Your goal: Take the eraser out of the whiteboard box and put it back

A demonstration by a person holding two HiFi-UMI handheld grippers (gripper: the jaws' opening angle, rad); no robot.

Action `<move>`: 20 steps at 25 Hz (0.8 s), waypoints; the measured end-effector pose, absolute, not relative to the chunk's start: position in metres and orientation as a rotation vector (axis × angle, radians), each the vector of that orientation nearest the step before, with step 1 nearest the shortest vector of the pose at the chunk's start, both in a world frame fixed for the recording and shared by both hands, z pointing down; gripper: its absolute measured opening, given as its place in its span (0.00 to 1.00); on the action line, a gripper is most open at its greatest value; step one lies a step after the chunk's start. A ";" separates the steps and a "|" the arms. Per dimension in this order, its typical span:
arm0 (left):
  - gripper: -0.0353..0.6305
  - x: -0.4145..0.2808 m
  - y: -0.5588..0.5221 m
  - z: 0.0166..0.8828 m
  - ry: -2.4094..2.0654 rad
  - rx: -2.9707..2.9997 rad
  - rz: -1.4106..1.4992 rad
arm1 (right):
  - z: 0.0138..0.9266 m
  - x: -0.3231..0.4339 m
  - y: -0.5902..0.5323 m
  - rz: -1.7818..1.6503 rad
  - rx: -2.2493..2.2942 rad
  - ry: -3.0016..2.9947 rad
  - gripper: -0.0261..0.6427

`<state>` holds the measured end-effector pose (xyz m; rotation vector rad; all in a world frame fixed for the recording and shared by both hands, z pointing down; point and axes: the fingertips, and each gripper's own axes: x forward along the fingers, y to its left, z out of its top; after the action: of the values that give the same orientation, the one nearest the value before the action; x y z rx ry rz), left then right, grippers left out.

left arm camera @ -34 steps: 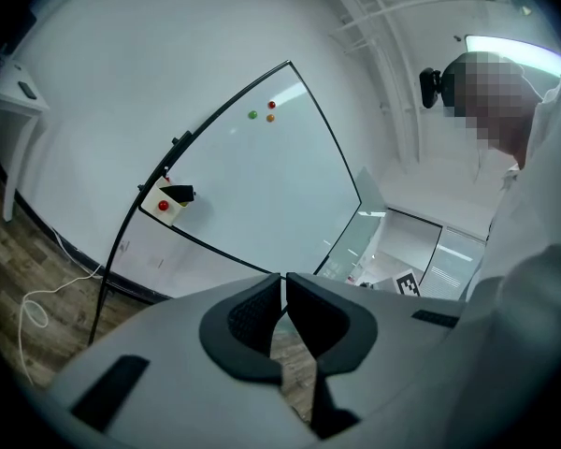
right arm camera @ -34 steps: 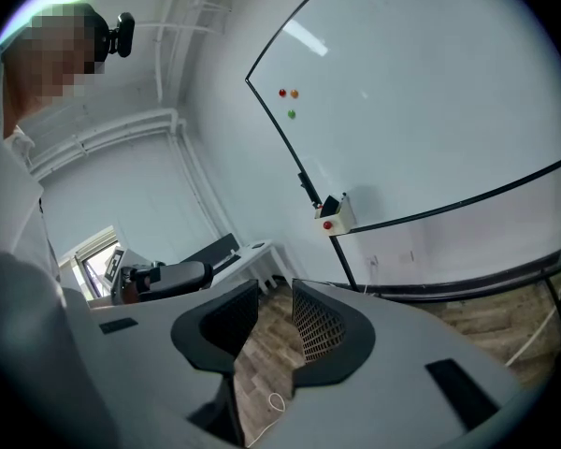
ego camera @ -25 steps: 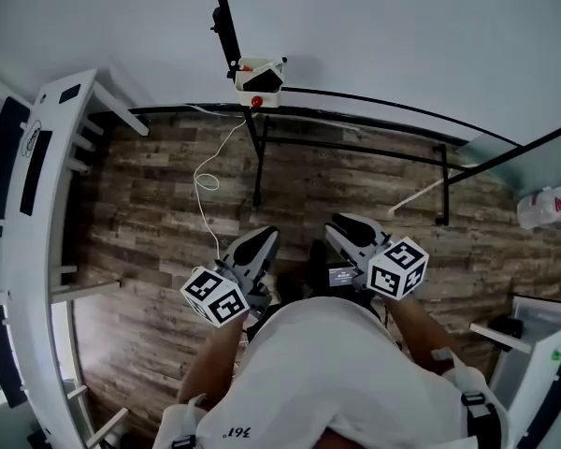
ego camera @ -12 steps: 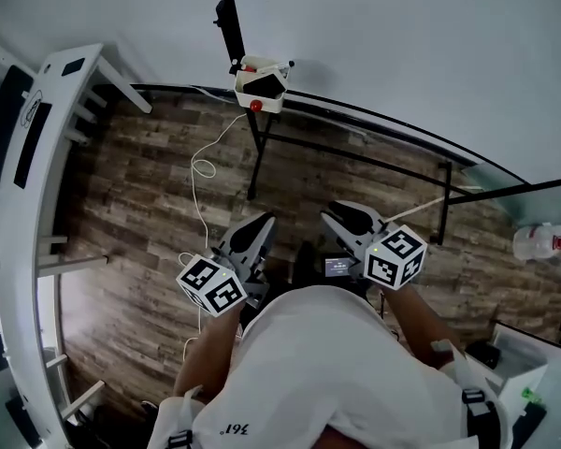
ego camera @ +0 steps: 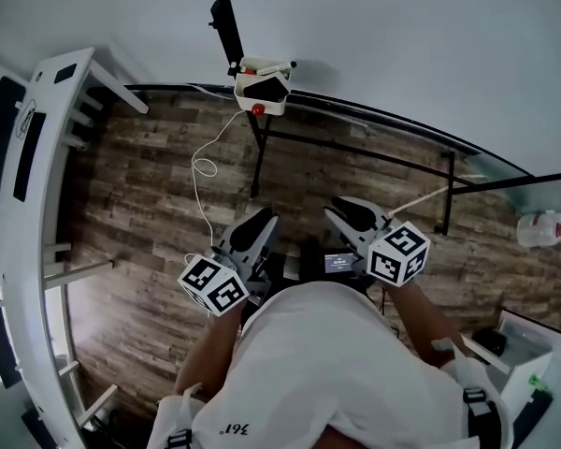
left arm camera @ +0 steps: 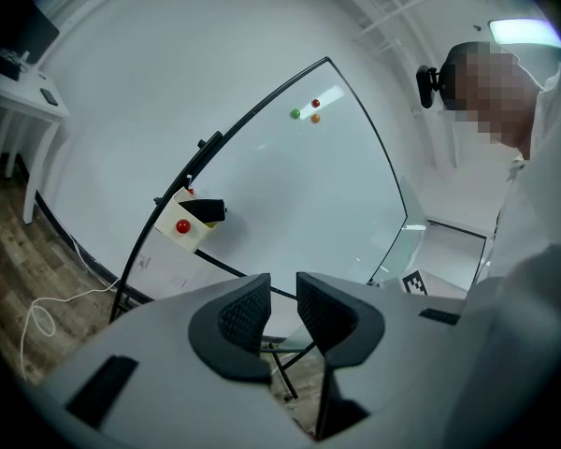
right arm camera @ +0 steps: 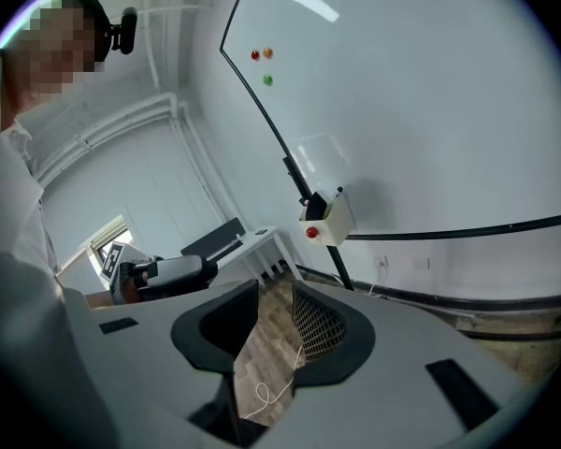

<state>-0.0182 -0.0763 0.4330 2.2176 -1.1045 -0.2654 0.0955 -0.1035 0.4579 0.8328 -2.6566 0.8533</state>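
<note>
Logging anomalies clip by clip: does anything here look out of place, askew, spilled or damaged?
Nothing spilled or damaged. The only untidy thing is a white cable trailing in a loose loop across the wooden floor below the whiteboard box.

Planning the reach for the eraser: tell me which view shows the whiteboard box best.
The head view: it looks down into the whiteboard box, showing the dark eraser inside. The left gripper view shows it small, from the side; the right gripper view shows mostly its outer wall.
</note>
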 end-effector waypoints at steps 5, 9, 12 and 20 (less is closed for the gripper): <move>0.17 -0.030 -0.083 0.443 -1.025 2.221 -0.214 | 0.461 0.080 -0.110 0.867 0.884 -2.646 0.23; 0.17 -0.038 -0.093 0.448 -0.995 2.223 -0.218 | 0.460 0.076 -0.121 0.834 0.916 -2.632 0.23; 0.17 -0.047 -0.105 0.449 -0.995 2.234 -0.208 | 0.455 0.073 -0.136 0.795 0.936 -2.631 0.23; 0.16 -0.066 -0.153 0.441 -1.041 2.275 -0.239 | 0.429 0.057 -0.188 0.612 0.925 -2.653 0.23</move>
<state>-0.0661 -0.1532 0.4408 2.2747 -1.0406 -0.2386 0.0571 -0.1885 0.4288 0.9254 -2.6530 0.6116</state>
